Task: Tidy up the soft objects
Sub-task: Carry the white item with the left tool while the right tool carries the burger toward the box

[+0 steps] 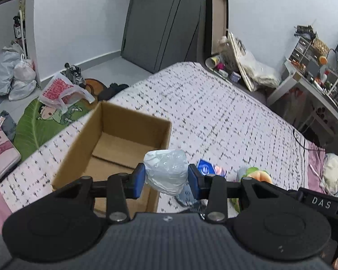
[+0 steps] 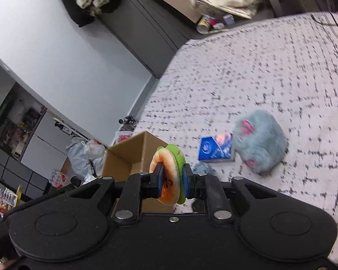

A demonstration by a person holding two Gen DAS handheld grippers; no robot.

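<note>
My left gripper (image 1: 166, 177) is shut on a crumpled white plastic bubble-wrap bundle (image 1: 166, 171) and holds it above the right front corner of an open, empty cardboard box (image 1: 115, 144) on the bed. My right gripper (image 2: 171, 180) is shut on an orange and green plush burger (image 2: 169, 175), held above the bed beside the same box (image 2: 128, 155). A blue-grey furry plush (image 2: 259, 141) lies on the bed next to a blue tissue packet (image 2: 214, 150). The packet (image 1: 206, 167) and the plush burger (image 1: 258, 175) also show in the left wrist view.
The bed has a white black-dotted cover (image 1: 214, 112). A small blue cloth (image 2: 201, 168) lies near the packet. Plastic bags (image 1: 13, 76) and a green mat (image 1: 42, 123) lie on the floor at left. A cluttered desk (image 1: 315, 76) stands at right.
</note>
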